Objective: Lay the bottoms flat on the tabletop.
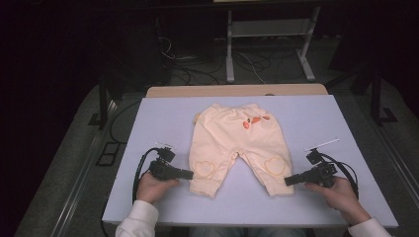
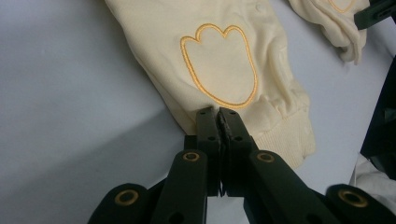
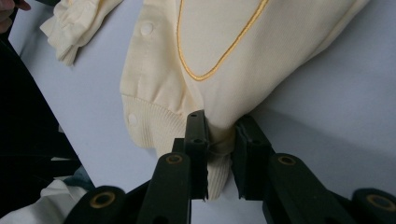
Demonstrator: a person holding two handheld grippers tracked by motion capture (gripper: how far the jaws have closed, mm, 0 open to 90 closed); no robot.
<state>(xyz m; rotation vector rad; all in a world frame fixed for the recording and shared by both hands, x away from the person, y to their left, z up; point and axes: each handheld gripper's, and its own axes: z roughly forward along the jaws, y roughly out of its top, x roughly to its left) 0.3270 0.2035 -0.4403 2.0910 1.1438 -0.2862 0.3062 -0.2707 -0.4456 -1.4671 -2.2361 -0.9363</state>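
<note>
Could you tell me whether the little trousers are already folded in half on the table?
No: in the high view the trousers lie spread flat on the table with both legs apart.

Trousers' (image 3: 224, 60) waistband beyond frame edge

A lab-like recording room: dark surroundings, loose cables (image 1: 197, 66) on the floor, a metal stand (image 1: 269, 42), and a plain pale surface (image 1: 316, 118)

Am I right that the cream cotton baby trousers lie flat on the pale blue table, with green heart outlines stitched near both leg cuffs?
Not quite: the outlines on the cream cotton baby trousers are orange-yellow, not green, as the left gripper view shows. The trousers do lie flat on the pale blue table, with an outline near each cuff.
</note>
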